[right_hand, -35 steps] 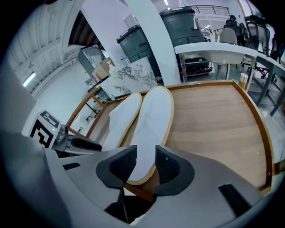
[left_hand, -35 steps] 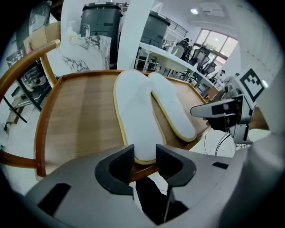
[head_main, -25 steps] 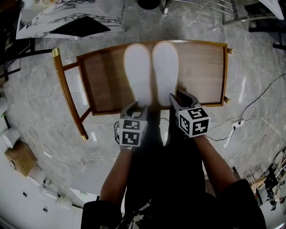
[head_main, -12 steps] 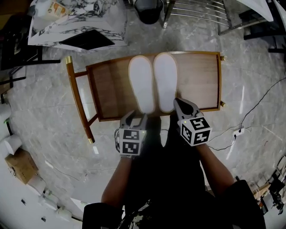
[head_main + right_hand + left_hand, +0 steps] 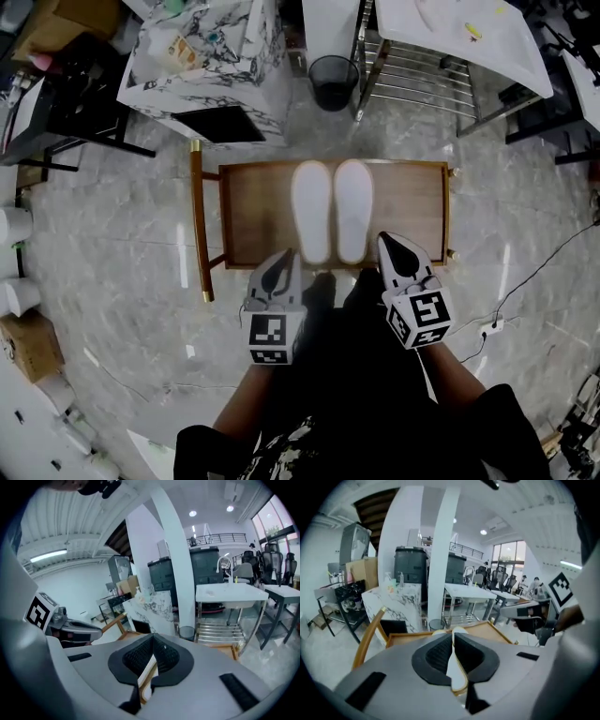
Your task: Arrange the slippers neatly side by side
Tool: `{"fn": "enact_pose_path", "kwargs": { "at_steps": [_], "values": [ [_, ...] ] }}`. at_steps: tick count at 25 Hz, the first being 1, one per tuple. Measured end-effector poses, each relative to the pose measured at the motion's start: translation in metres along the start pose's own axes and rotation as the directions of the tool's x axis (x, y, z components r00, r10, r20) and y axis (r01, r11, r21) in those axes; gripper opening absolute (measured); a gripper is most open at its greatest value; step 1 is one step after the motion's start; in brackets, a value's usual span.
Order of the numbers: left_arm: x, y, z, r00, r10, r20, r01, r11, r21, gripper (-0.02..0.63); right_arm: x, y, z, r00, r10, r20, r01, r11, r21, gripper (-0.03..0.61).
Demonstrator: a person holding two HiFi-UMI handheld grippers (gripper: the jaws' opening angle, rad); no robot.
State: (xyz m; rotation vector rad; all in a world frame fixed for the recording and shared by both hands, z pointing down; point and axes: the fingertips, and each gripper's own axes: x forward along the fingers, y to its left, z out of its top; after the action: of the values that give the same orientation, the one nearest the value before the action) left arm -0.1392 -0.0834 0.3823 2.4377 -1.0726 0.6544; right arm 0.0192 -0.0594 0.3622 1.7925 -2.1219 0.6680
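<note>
Left tool [image 5: 289, 258] and right tool [image 5: 386, 242] just closed up, empty. White slippers [image 5: 314, 211] sit paired on the chair [image 5: 412, 211] just ahead; any stray bump now would skew them.

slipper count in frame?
2. The left slipper and the right slipper lie side by side, touching, mid-seat on the wooden chair. No sign of any hidden.

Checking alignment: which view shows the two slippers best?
Head view: both white slippers show from above, side by side on the wooden chair. The left gripper view catches only their tips beyond its jaws; the right gripper view only a white sliver.
</note>
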Motion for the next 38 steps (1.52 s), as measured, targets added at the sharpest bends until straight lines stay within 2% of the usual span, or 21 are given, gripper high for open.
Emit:
{"fn": "enact_pose_path", "kwargs": {
  "at_steps": [4, 8, 11, 16, 19, 23, 29, 38],
  "values": [
    [-0.024, 0.005, 0.055, 0.984, 0.025, 0.177, -0.012, 0.997, -0.075, 0.006, -0.026, 0.002, 0.057, 0.980, -0.055, 0.191, 0.061, 0.998, -0.024, -0.002],
    [-0.045, -0.003, 0.109, 0.943, 0.022, 0.333, -0.027, 1.000, 0.011, 0.005, -0.047, 0.013, 0.106, 0.934, -0.076, 0.349, 0.126, 0.984, -0.123, -0.002],
    [-0.053, -0.005, 0.137, 0.913, 0.028, 0.407, -0.055, 0.997, 0.054, 0.003, -0.056, 0.020, 0.125, 0.911, -0.084, 0.404, 0.154, 0.977, -0.145, -0.002],
    [-0.073, -0.010, 0.175, 0.862, 0.035, 0.506, -0.107, 0.988, 0.113, 0.003, -0.066, 0.012, 0.131, 0.898, -0.130, 0.420, 0.187, 0.977, -0.097, -0.003],
    [-0.079, -0.008, 0.181, 0.850, 0.042, 0.525, -0.139, 0.980, 0.146, 0.003, -0.069, 0.007, 0.135, 0.898, -0.134, 0.418, 0.185, 0.979, -0.084, -0.003],
    [-0.076, -0.003, 0.183, 0.844, 0.050, 0.534, -0.142, 0.981, 0.132, 0.003, -0.071, 0.001, 0.145, 0.884, -0.159, 0.439, 0.228, 0.968, -0.107, -0.003],
    [-0.075, -0.003, 0.190, 0.836, 0.044, 0.547, -0.147, 0.978, 0.147, 0.003, -0.068, 0.007, 0.160, 0.870, -0.160, 0.466, 0.231, 0.968, -0.100, -0.003],
    [-0.070, 0.003, 0.193, 0.841, 0.041, 0.540, -0.148, 0.976, 0.157, 0.003, -0.060, 0.019, 0.168, 0.867, -0.133, 0.481, 0.216, 0.969, -0.121, -0.003]
  ]
}}
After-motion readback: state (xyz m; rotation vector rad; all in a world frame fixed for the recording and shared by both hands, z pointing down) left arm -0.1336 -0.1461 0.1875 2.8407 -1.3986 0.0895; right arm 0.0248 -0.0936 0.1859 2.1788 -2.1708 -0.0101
